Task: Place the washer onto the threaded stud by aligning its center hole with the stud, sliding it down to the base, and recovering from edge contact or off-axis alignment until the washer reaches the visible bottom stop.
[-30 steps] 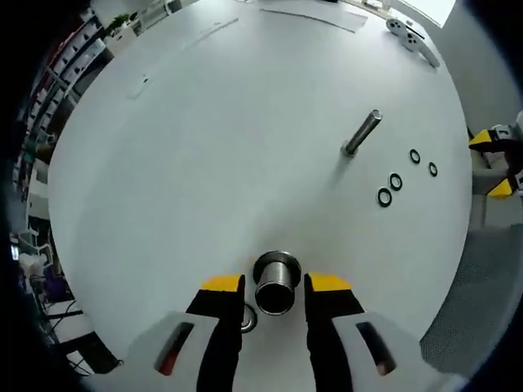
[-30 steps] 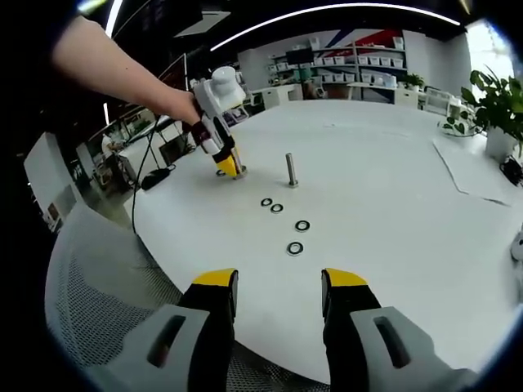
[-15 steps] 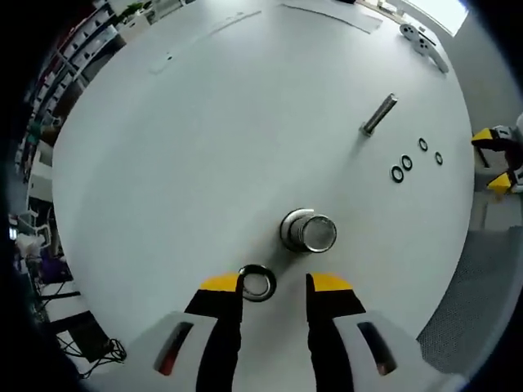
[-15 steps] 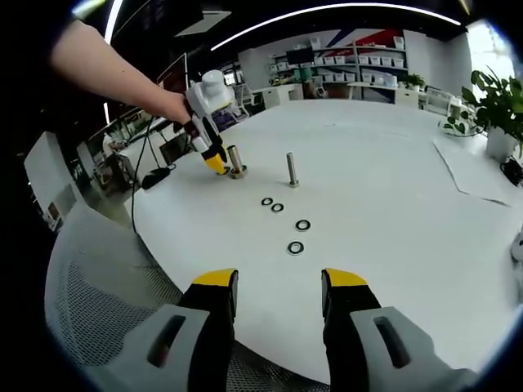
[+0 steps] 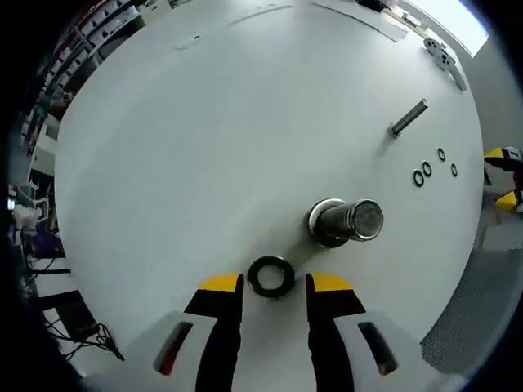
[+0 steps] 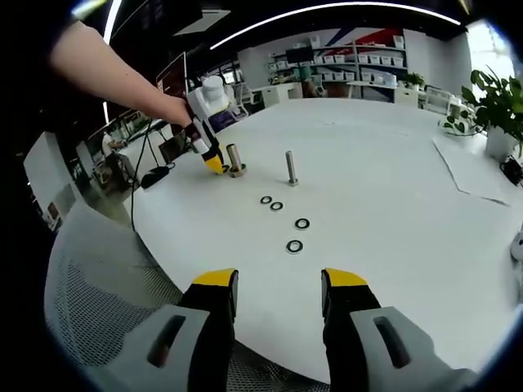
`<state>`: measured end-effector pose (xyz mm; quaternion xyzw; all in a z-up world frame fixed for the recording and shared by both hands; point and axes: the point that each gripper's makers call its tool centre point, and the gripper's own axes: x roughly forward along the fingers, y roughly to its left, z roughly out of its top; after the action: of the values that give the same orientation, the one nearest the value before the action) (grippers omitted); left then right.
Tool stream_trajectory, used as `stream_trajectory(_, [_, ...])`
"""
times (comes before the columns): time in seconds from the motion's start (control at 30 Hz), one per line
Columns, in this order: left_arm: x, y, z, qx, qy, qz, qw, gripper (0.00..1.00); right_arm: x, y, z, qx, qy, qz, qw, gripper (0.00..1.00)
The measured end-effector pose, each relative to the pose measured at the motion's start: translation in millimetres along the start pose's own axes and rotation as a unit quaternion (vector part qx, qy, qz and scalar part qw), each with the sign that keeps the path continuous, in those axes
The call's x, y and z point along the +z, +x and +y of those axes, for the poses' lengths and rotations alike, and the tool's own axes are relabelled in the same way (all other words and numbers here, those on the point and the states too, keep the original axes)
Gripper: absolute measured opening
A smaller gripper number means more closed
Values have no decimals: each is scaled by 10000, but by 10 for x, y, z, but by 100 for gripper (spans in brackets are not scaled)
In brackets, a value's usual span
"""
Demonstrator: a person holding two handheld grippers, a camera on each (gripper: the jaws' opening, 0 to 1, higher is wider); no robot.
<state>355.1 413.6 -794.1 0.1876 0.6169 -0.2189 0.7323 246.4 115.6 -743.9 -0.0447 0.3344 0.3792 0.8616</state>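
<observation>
In the left gripper view, the left gripper [image 5: 274, 284] hangs over the white round table [image 5: 204, 147] with its yellow-tipped jaws apart and nothing between them. A dark washer [image 5: 271, 276] lies flat on the table just ahead of the jaw tips, in line with the gap between them; whether the tips touch it cannot be told. Just beyond the washer, a thick threaded stud [image 5: 347, 221] stands on a round base, its top end tilted toward the camera. The washer is beside the stud, not on it. Farther off, toward the table's far edge, a thin metal rod [image 5: 408, 118] stands upright, with three small rings [image 5: 426, 168] lying near its foot.

In the right gripper view, the right gripper [image 6: 276, 284] is held off the near edge of the table, above a grey mesh chair back [image 6: 98, 302], jaws apart and empty. Across the table a person's hand [image 6: 176, 106] holds the left gripper near the table's left edge, its yellow tips down at the table just beside the thick stud. The thin rod stands near the middle of the table, and four rings [image 6: 285, 222] lie scattered between it and the near edge. A potted plant [image 6: 500, 110] sits by the right edge.
</observation>
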Motion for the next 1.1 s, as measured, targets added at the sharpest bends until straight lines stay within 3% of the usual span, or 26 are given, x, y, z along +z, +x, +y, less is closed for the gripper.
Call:
stream_trajectory(0.27, [15,22,13,2,20,-61,10000,21,-10,1,-4,-3,0,16,10000,43])
stream_trajectory(0.47, [5,12,-3,20,72,-82,9999,21,-18,4,5,18,-20,40,10000,42])
stream_trajectory(0.63, [-63,-3,-127,-24,311,69,9995,20,-15,4,6,21,-16,31,10000,42])
stream_trajectory(0.73, [-149,-27,-256,2,215,78,9997,21,-12,3,13,37,-21,19,10000,42])
stream_trajectory(1.1, [-228,-26,-322,-39,297,-60,9995,27,14,3,26,84,-8,-54,9999,42])
